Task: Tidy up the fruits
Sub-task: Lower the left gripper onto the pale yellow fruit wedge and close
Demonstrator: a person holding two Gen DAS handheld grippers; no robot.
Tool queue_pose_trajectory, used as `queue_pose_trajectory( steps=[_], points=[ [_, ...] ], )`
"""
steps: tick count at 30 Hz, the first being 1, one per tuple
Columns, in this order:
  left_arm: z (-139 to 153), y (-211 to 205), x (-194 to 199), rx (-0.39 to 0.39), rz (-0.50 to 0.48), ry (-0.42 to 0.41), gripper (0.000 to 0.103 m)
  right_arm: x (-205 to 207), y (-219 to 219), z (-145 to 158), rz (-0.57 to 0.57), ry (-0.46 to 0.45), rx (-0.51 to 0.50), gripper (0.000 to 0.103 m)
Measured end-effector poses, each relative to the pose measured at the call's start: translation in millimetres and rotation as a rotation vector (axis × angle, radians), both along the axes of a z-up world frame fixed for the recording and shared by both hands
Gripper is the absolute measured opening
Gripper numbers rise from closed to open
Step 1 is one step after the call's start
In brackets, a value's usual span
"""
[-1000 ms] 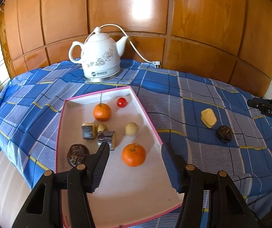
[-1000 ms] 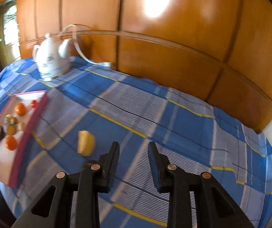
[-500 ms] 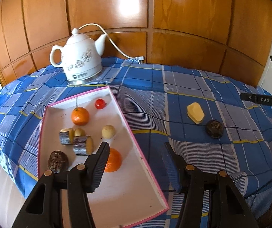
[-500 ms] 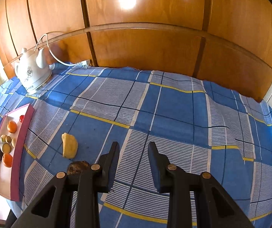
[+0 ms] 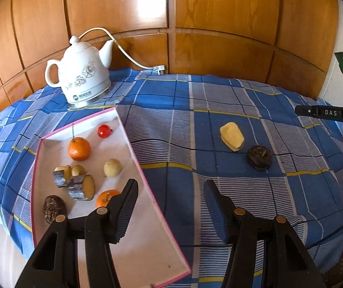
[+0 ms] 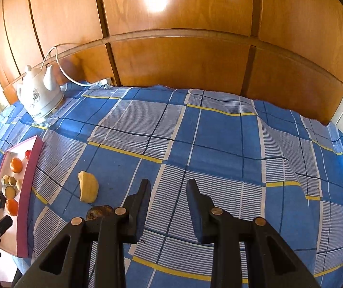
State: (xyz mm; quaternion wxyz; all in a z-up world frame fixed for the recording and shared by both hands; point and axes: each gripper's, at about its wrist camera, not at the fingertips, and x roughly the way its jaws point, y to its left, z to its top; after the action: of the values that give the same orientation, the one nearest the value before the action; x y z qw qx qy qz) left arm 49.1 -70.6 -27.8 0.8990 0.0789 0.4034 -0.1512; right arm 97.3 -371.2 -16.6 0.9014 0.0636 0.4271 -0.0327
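A white tray with a pink rim lies on the blue checked cloth and holds two oranges, a red fruit, a pale round fruit, cut pieces and a dark fruit. A yellow piece and a dark brown fruit lie on the cloth to the right of the tray. My left gripper is open and empty, over the tray's right rim. My right gripper is open and empty; the yellow piece and the dark fruit lie to its left.
A white electric kettle with its cord stands behind the tray by the wooden wall. The right gripper's body shows at the right edge of the left wrist view. The cloth falls off the table edge at the left.
The left gripper has swung right, from over the tray's middle to its right rim. The right gripper has turned right and pulled back; the dark fruit now shows beside its left finger.
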Motion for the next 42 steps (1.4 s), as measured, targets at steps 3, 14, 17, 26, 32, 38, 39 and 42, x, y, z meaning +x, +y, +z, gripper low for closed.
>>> queue_pose_trajectory(
  steps=[3,14,17,26,32,38,39,42],
  points=[
    [-0.3,-6.6,2.2,0.004,-0.013,0.000,0.058,-0.3,-0.2,0.6,-0.001,-0.001,0.000,0.031],
    [-5.6,-34.8,27.7,-0.036,-0.052,0.071,0.058,-0.2,-0.4,1.0,-0.007,0.004,0.009,0.031],
    [-9.6,-43.3,42.7,-0.091,-0.059,0.134,0.058,0.3,-0.2,0.5,-0.005,0.008,0.013,0.031],
    [-19.6,-72.6,85.5,-0.190,-0.057,0.240,0.056,1.1,4.9,1.6,0.017,0.010,0.018,0.031],
    [-29.5,-101.5,108.2,-0.205,-0.077,0.279,0.059,1.7,5.2,1.3,0.022,0.012,0.028,0.031],
    [-54.1,-122.3,127.9,-0.148,-0.074,0.304,0.048,2.6,8.9,0.5,0.036,0.015,0.016,0.031],
    [-58.6,-123.3,130.0,-0.149,-0.078,0.318,0.038,2.7,9.9,0.5,0.040,0.014,0.012,0.031],
    [-61.3,-120.1,128.7,-0.178,-0.095,0.317,0.034,4.0,12.0,-1.7,0.051,0.022,0.003,0.031]
  ],
)
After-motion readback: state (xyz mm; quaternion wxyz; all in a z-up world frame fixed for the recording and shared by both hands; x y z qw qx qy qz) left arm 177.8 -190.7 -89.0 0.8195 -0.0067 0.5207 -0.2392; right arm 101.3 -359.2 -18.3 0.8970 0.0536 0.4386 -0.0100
